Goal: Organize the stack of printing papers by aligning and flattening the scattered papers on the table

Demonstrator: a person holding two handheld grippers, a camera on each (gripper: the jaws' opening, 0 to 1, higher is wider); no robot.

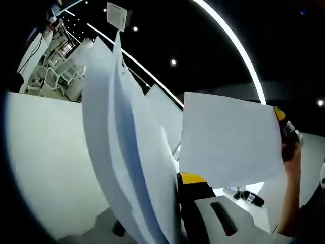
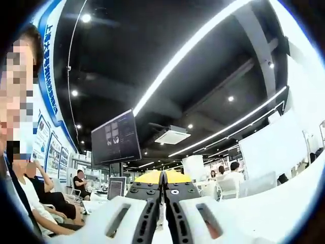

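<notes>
White papers (image 1: 127,152) stand on edge at twelve o'clock from the left gripper (image 1: 175,213), pinched in it, long side up. One sheet (image 1: 231,140) hangs at two o'clock. Right gripper (image 2: 163,208) is pressed together around paper, I think.
</notes>
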